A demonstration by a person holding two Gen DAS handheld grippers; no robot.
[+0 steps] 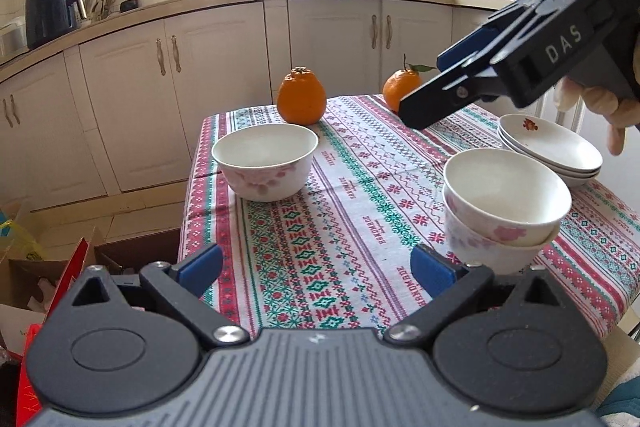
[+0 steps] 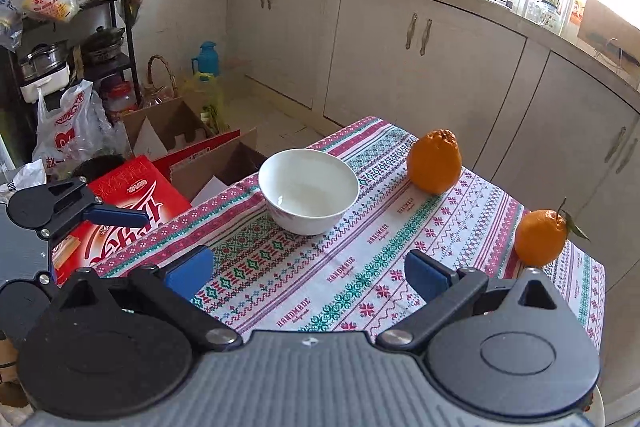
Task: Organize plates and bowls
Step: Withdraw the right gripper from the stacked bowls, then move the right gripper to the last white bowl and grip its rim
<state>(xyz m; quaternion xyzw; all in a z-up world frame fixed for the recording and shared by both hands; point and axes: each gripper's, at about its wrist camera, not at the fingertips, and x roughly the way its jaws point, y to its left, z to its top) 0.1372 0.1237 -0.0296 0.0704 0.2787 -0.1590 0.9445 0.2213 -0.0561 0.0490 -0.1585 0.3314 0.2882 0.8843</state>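
A single white bowl with pink flowers (image 1: 266, 161) (image 2: 308, 191) stands near the far left corner of the patterned tablecloth (image 1: 344, 223). Two matching bowls sit nested in a stack (image 1: 504, 211) at the right. Just behind them is a stack of shallow white plates (image 1: 552, 151). My left gripper (image 1: 318, 269) is open and empty, low over the near table edge, left of the nested bowls. My right gripper (image 2: 308, 273) is also open and empty, and it points at the single bowl. In the left wrist view the right gripper (image 1: 424, 87) hovers above the plates.
Two oranges (image 1: 301, 101) (image 1: 400, 89) rest along the table's far edge. Off the left side, open cardboard boxes (image 2: 176, 131) and a red box (image 2: 132, 211) crowd the floor. Kitchen cabinets (image 1: 224, 83) run behind the table.
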